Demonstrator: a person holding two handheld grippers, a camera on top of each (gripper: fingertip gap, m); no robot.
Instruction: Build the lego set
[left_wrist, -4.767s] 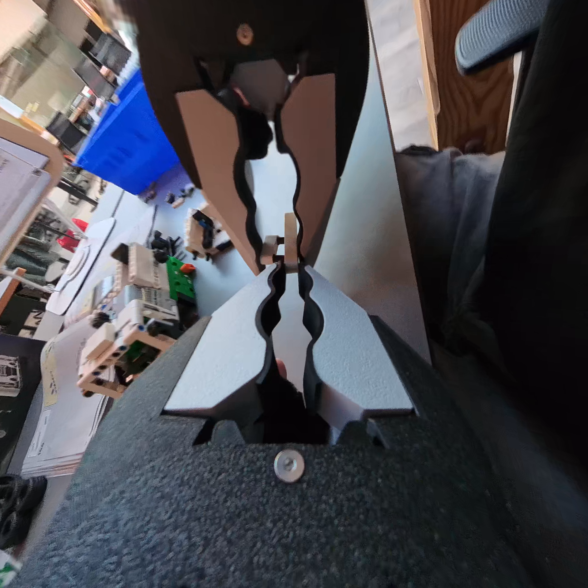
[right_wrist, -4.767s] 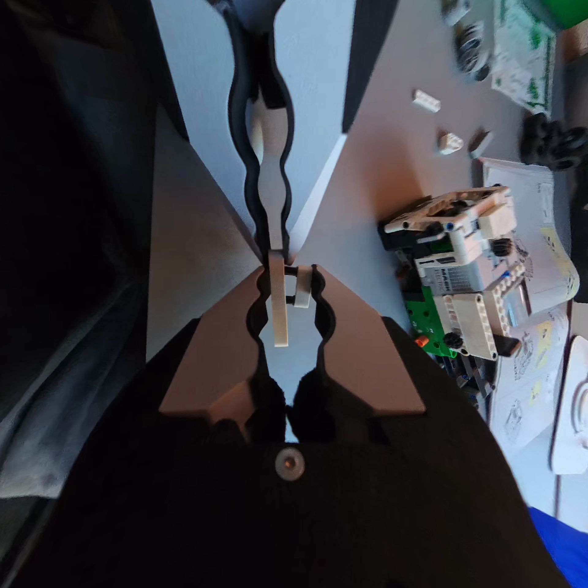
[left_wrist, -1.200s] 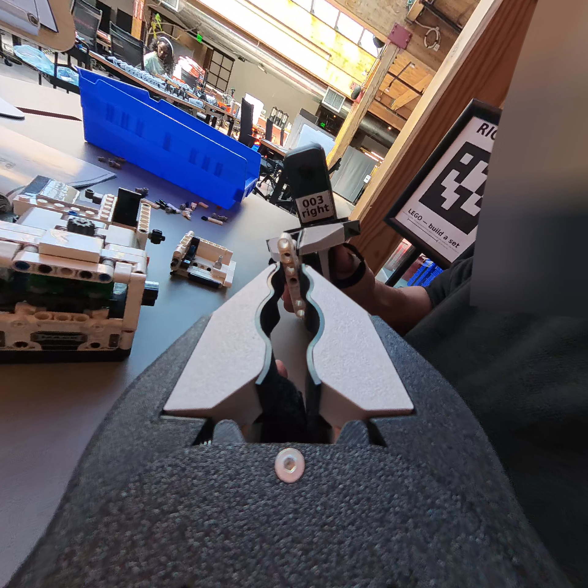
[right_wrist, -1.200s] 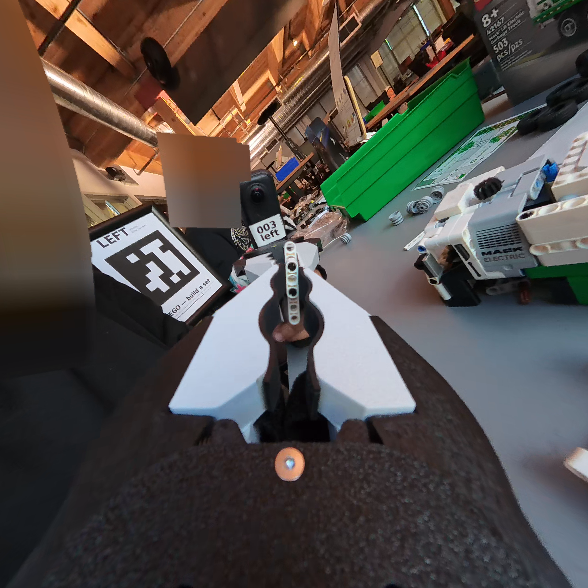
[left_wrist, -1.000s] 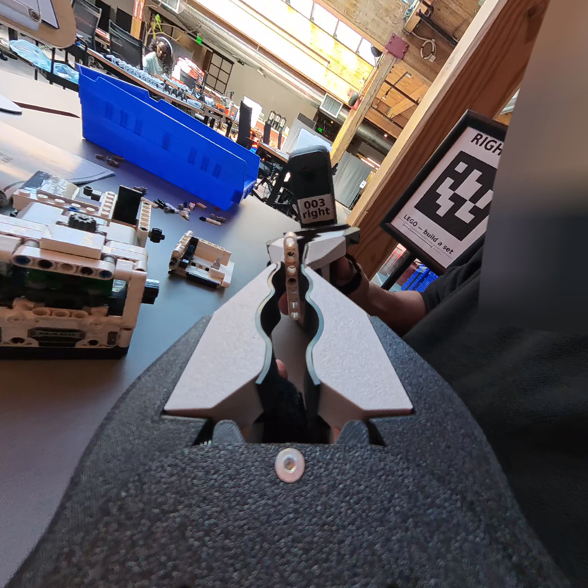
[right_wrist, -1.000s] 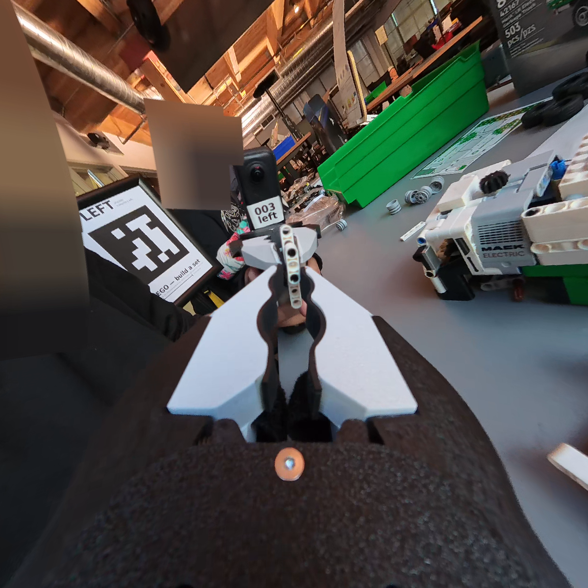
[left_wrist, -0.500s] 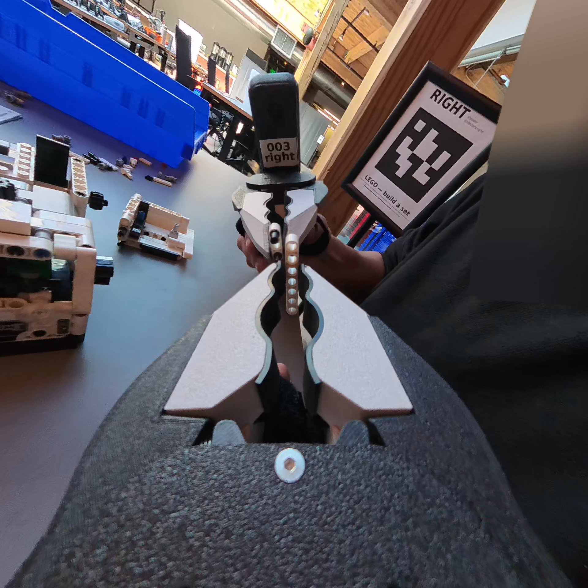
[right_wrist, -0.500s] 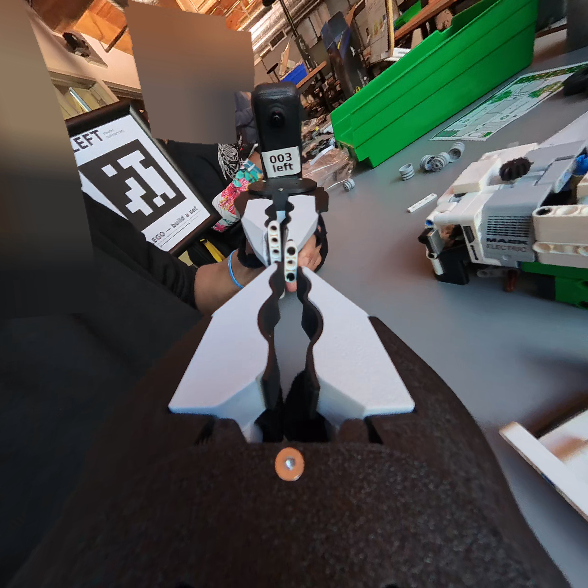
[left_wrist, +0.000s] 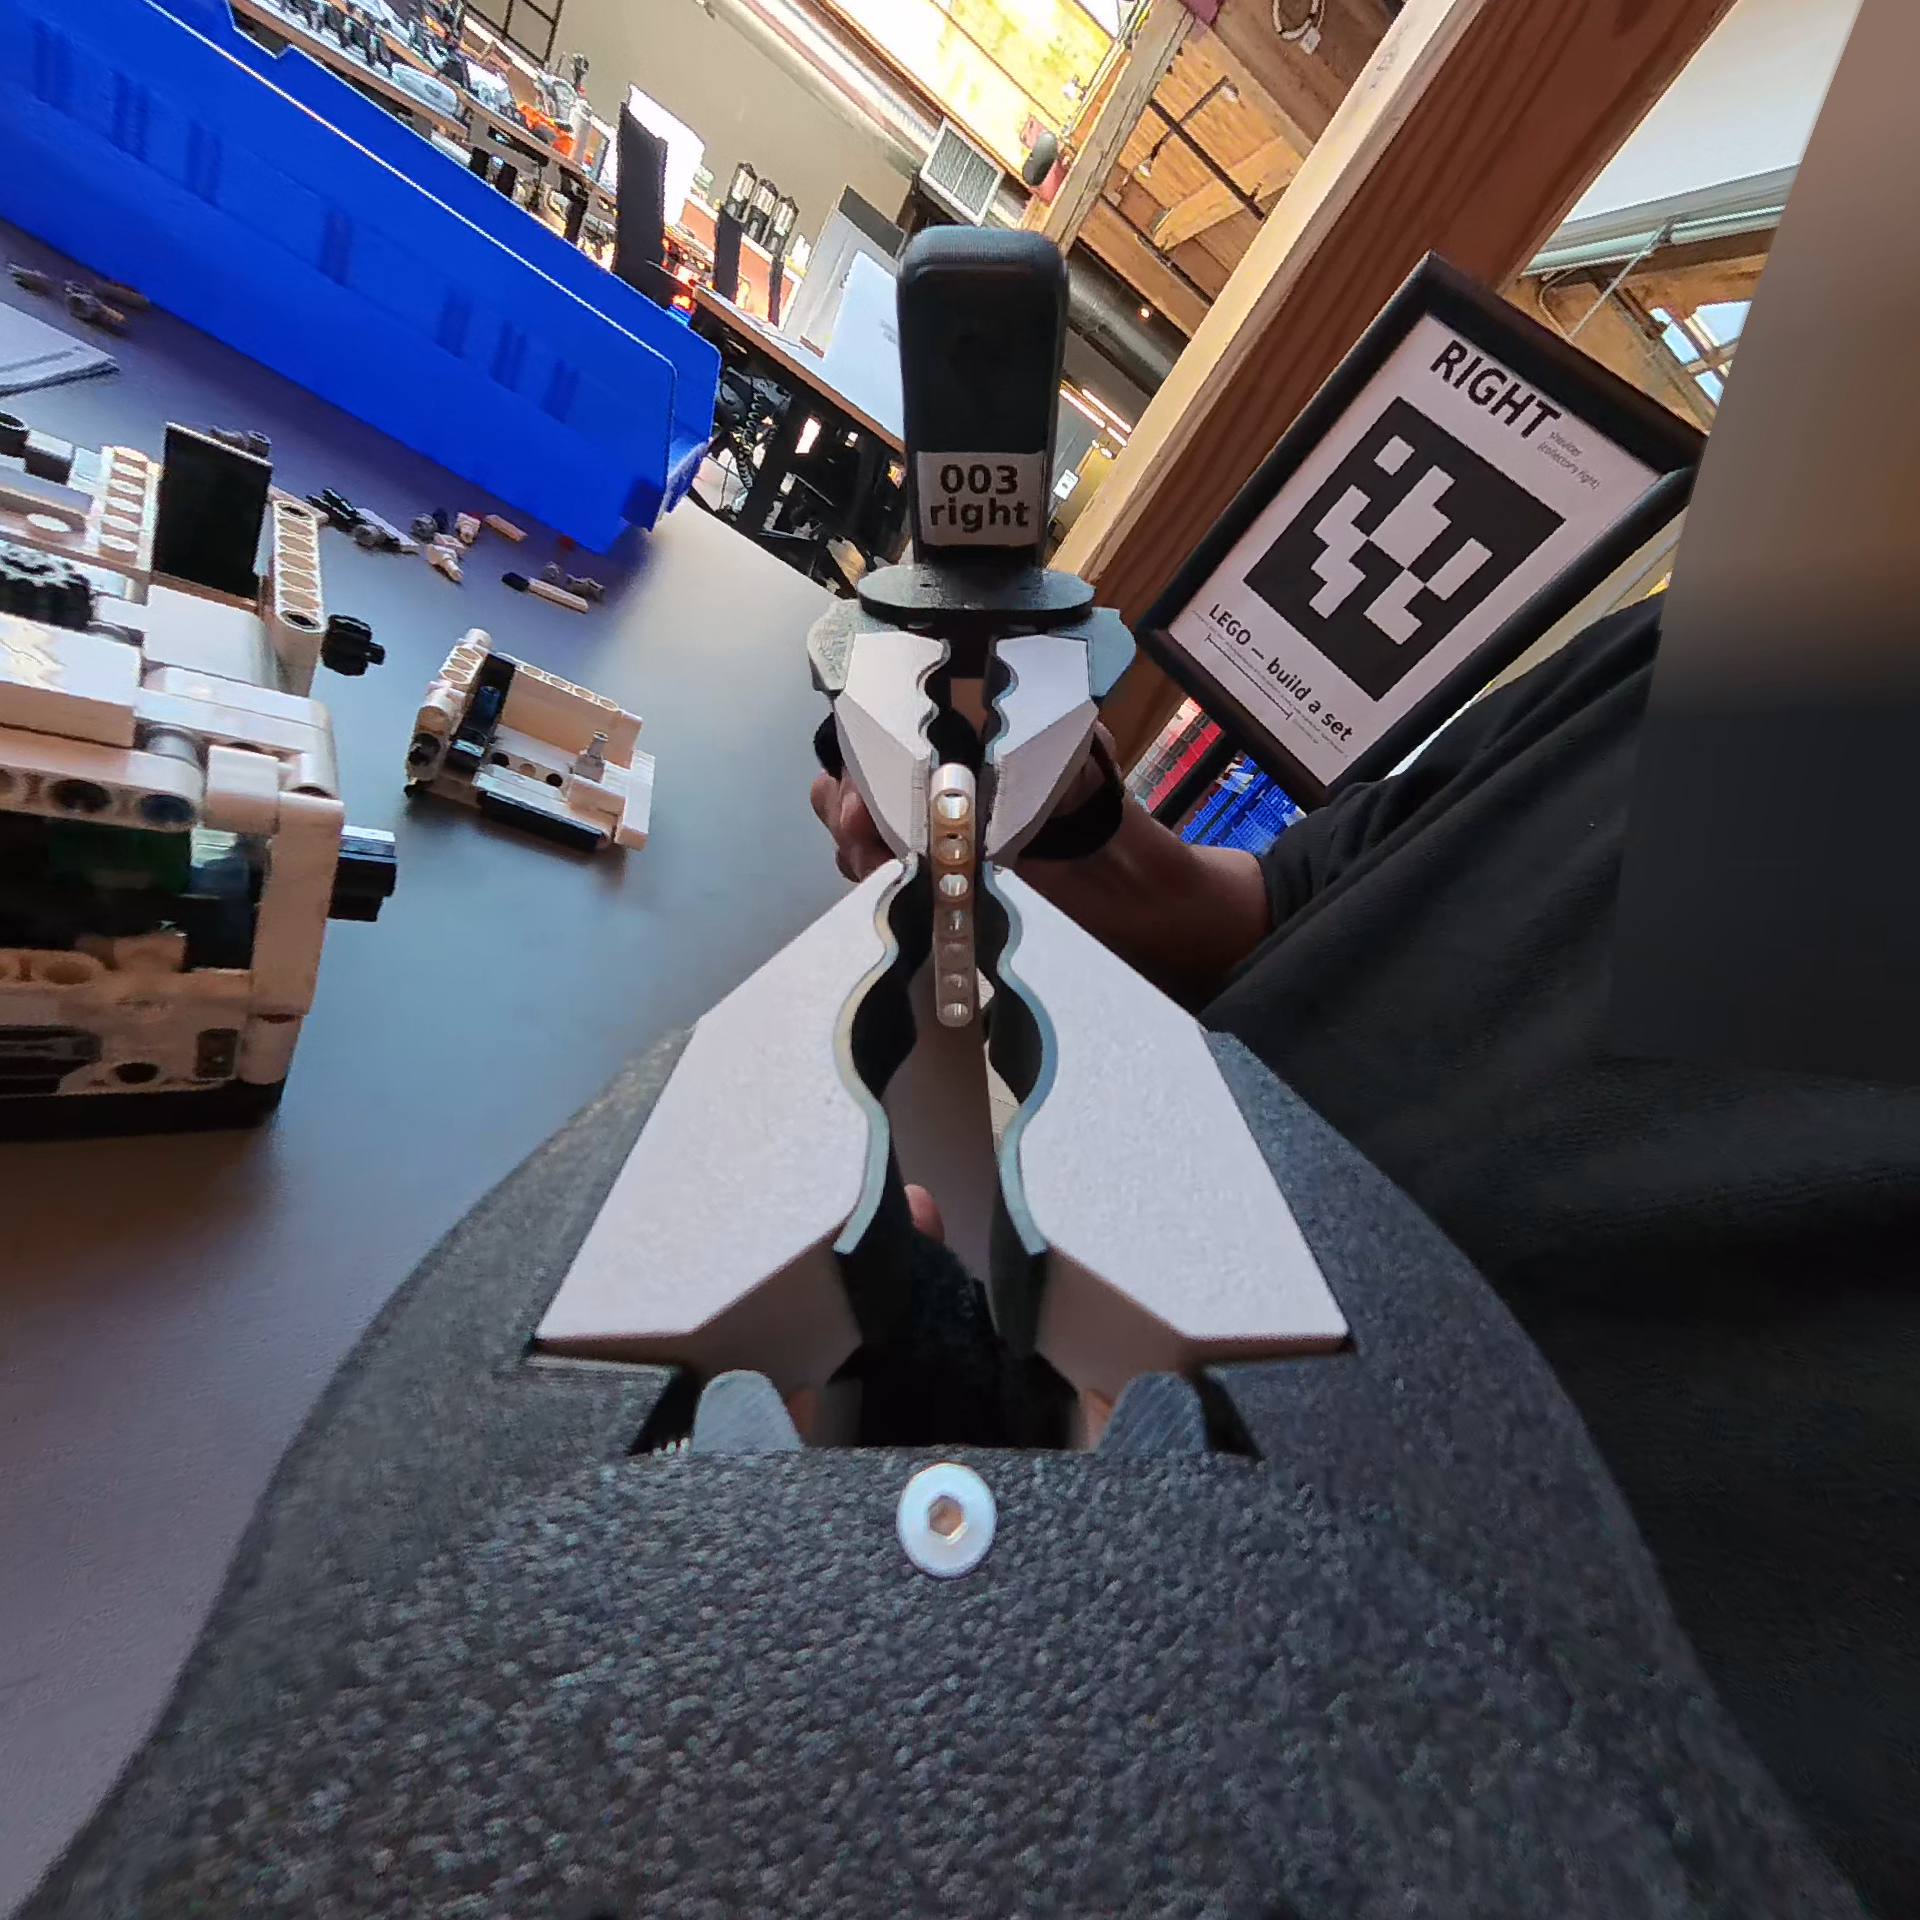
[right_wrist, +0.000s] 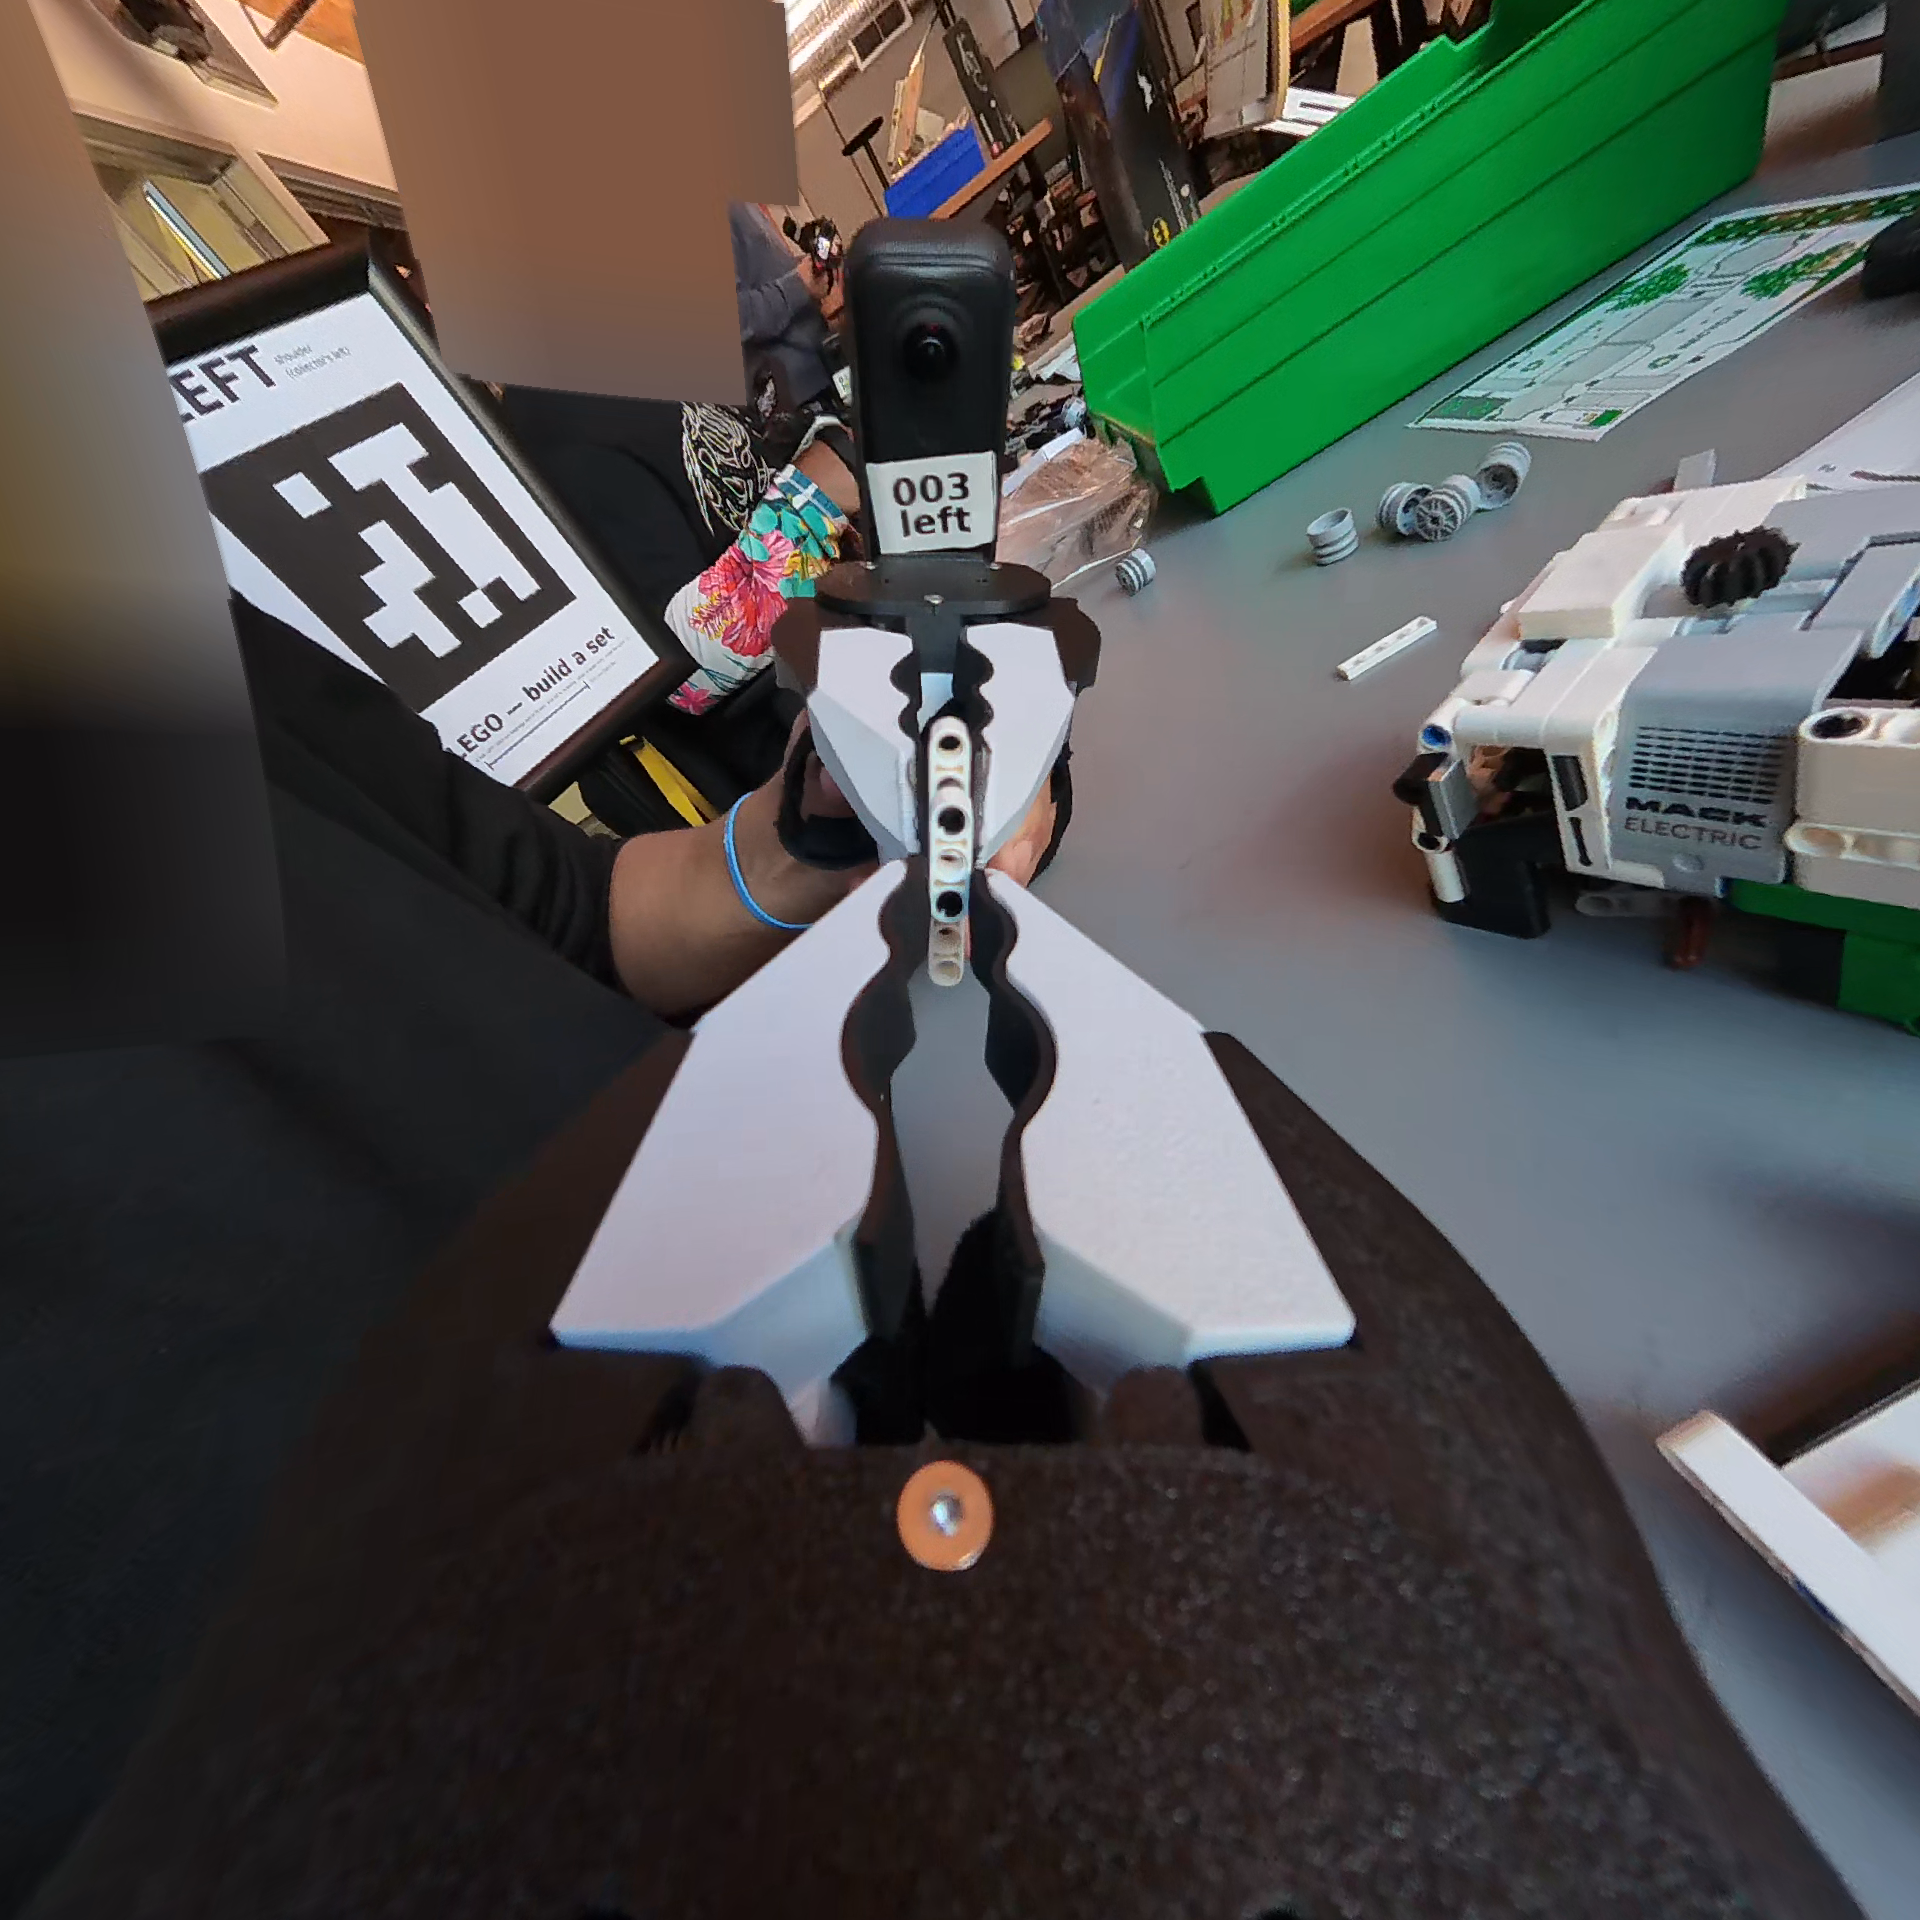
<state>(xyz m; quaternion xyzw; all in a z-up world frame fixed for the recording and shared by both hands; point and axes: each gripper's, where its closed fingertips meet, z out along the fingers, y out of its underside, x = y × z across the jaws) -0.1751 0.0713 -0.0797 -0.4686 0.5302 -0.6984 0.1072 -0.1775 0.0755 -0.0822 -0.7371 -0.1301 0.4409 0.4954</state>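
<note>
My two grippers face each other, tip to tip, above the table. My left gripper (left_wrist: 948, 888) is shut on a white holed beam (left_wrist: 954, 935). My right gripper (right_wrist: 951, 894) is shut on a second white holed beam (right_wrist: 948, 940). The two beams now stand in one line and overlap between the tips, so they look like one strip. I cannot tell whether they are joined. The half-built white and grey truck (left_wrist: 135, 883) sits on the table, to the left in the left wrist view and to the right in the right wrist view (right_wrist: 1683, 769).
A small white subassembly (left_wrist: 530, 748) and loose pins lie before a blue bin (left_wrist: 343, 281). A green bin (right_wrist: 1403, 281), an instruction sheet (right_wrist: 1714, 322), grey wheel hubs (right_wrist: 1423, 509) and a loose white beam (right_wrist: 1387, 647) lie right. Framed signs (left_wrist: 1413, 582) stand beside the person. The tips of both grippers are at nearly the same place.
The two grippers have come closer. Half a second ago the two beams stood side by side and offset. Now they are lined up and overlapping.
</note>
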